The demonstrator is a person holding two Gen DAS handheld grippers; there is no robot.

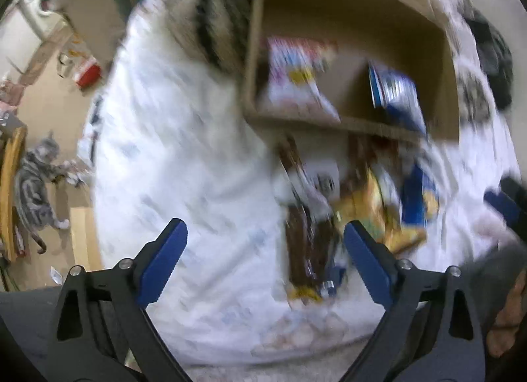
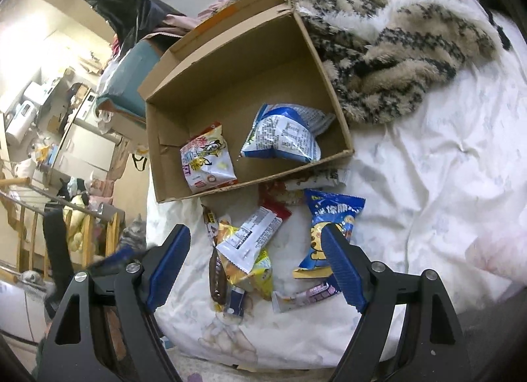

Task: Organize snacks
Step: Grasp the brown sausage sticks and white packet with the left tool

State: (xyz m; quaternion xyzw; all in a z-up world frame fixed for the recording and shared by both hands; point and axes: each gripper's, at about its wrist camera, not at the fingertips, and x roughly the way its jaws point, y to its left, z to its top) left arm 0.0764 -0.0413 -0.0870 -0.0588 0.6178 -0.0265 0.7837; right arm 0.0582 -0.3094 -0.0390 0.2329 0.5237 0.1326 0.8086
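An open cardboard box (image 2: 230, 79) lies on the white bedsheet and holds a white-and-red snack bag (image 2: 207, 161) and a blue-and-white bag (image 2: 283, 138). In front of it lies a loose pile: a blue bag (image 2: 329, 214), a white wrapper (image 2: 253, 237), a yellow bag (image 2: 260, 273), a brown bar (image 2: 217, 280) and a purple packet (image 2: 306, 294). My right gripper (image 2: 256, 232) hovers open over this pile, holding nothing. The left wrist view is blurred. There my left gripper (image 1: 265, 229) is open and empty beside the brown bar (image 1: 303, 243), below the box (image 1: 355, 125).
A furry patterned blanket (image 2: 395, 52) lies against the box's far and right sides. The bed edge drops off to the left, where a grey tabby cat (image 1: 36, 181) stands on a cluttered floor. Bare sheet (image 2: 444, 168) spreads to the right of the pile.
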